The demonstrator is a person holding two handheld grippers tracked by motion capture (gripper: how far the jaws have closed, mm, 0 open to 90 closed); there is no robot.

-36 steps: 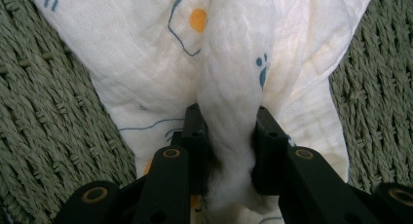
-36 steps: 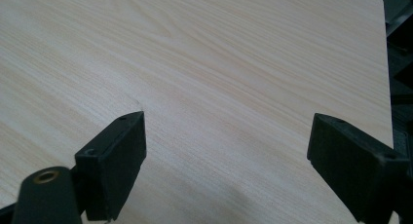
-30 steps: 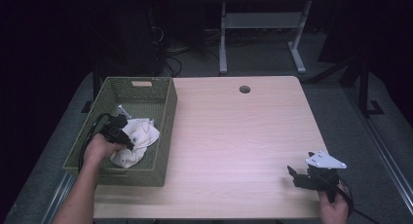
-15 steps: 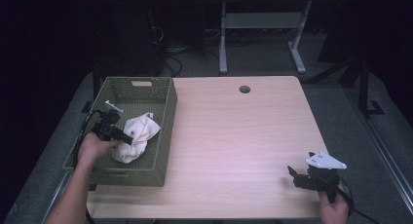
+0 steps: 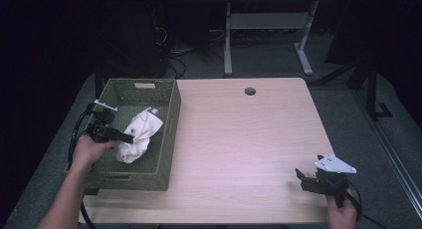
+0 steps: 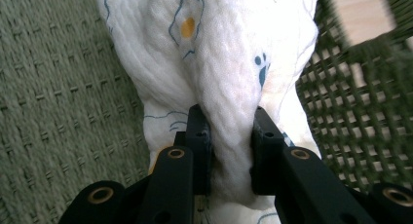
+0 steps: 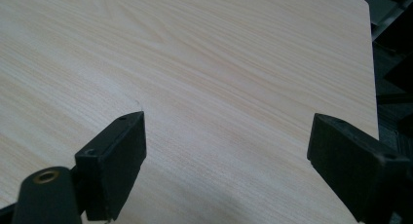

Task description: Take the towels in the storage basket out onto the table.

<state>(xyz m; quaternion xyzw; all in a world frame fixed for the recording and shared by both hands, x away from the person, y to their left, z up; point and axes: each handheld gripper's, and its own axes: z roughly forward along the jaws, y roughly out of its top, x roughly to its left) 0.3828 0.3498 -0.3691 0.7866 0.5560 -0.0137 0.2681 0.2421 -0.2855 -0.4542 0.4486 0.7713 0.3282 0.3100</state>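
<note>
A white cloth (image 5: 138, 136) with small blue and orange prints lies bunched inside a green woven basket (image 5: 169, 134) at the table's left side. My left gripper (image 5: 122, 137) reaches in from the basket's left wall and is shut on a thick fold of the cloth (image 6: 229, 83), which bulges between the two jaws in the left gripper view (image 6: 228, 136). My right gripper (image 5: 300, 176) rests low over the table's front right corner, open, with bare wood between its jaws (image 7: 226, 151).
The wooden tabletop (image 5: 249, 139) has a round cable hole (image 5: 250, 91) near its far edge. The basket's mesh wall (image 6: 350, 102) stands close behind the cloth. Dark floor, cables and a desk frame (image 5: 266, 35) lie beyond the table.
My left hand has drawn back toward the basket's left wall and lifted, pulling the cloth up into a taller bunch. The right gripper has stayed where it was.
</note>
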